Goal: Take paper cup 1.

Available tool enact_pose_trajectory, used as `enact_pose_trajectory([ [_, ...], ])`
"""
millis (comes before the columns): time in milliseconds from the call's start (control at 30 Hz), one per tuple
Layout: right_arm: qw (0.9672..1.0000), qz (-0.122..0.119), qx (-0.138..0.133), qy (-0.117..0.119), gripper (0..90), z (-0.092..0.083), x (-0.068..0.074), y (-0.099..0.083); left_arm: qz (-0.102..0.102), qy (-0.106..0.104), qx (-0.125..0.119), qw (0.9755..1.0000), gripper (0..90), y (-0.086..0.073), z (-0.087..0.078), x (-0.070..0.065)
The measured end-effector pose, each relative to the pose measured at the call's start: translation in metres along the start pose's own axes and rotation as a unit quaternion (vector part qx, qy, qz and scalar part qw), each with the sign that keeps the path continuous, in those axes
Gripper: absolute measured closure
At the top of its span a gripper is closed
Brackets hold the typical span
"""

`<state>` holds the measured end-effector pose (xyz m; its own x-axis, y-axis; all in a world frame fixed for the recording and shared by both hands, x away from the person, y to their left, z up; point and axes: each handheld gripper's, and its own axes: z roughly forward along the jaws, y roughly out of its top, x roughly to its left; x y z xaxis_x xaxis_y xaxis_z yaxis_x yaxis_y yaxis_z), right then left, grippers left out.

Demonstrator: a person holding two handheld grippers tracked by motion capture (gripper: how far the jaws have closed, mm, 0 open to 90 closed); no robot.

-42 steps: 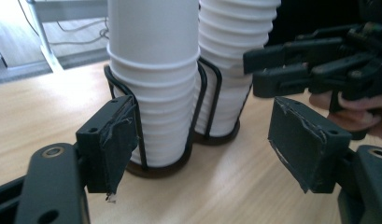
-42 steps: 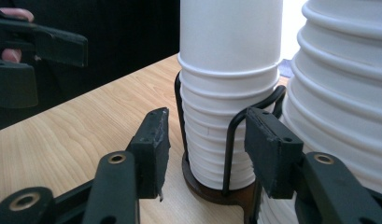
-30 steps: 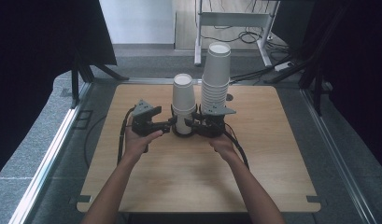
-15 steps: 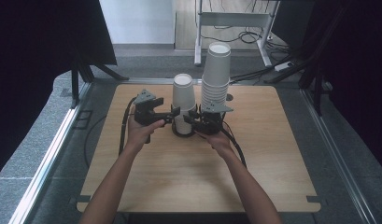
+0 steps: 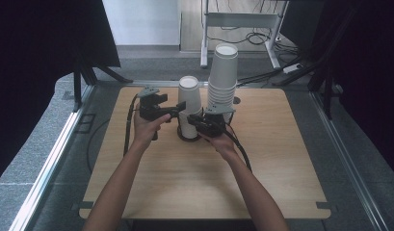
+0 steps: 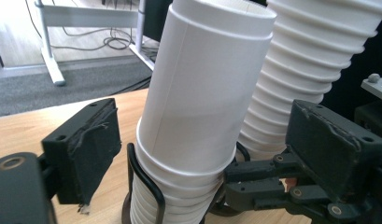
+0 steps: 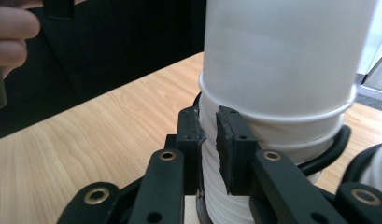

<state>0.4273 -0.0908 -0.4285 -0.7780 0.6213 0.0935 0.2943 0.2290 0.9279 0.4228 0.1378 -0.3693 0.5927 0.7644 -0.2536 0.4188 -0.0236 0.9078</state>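
Note:
A short stack of upturned white paper cups (image 5: 189,103) stands in a black wire holder (image 5: 189,137) at the table's middle back. Its top cup (image 6: 202,84) sits loose and slightly tilted. My left gripper (image 5: 180,109) is open; its jaws have just been opening and stand on either side of that cup (image 7: 277,56), pads clear of it. My right gripper (image 5: 192,122) comes in low from the right; its jaws have just been closing and are shut at the stack's foot, seemingly on a loop of the wire holder (image 7: 336,137). A taller cup stack (image 5: 222,77) stands just behind on the right.
The wooden table (image 5: 281,168) has free room in front and to both sides. The tall stack (image 6: 310,65) nearly touches the short one. Behind the table are a desk frame with cables (image 5: 242,29) and dark curtains on both sides.
The left gripper moved right and slightly up to the short stack, and its jaws widened around the top cup. The right gripper's jaws closed at the stack's foot.

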Motion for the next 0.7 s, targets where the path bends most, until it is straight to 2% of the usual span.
enact_pose_trajectory([
  [133,0.9999,0.003,0.010,-0.007,80.1,0.002,0.000,-0.002,0.001,0.003,0.004,1.0000,9.9,-0.001,0.004,-0.001],
  [233,0.9999,0.014,0.006,0.001,81.1,0.003,-0.003,-0.004,0.008,0.005,0.006,0.9999,9.8,0.001,0.008,-0.003],
  [333,0.9999,0.014,0.006,0.003,81.1,0.003,-0.004,-0.005,0.014,0.008,0.010,0.9998,9.8,0.002,0.013,-0.005],
  [433,0.9998,0.016,0.005,0.007,81.2,0.004,-0.004,-0.005,0.011,0.011,0.013,0.9998,8.8,0.003,0.017,-0.006],
  [700,0.9994,0.022,0.011,0.023,81.2,0.006,-0.006,-0.007,0.020,0.010,0.016,0.9996,7.0,0.004,0.020,-0.007],
])
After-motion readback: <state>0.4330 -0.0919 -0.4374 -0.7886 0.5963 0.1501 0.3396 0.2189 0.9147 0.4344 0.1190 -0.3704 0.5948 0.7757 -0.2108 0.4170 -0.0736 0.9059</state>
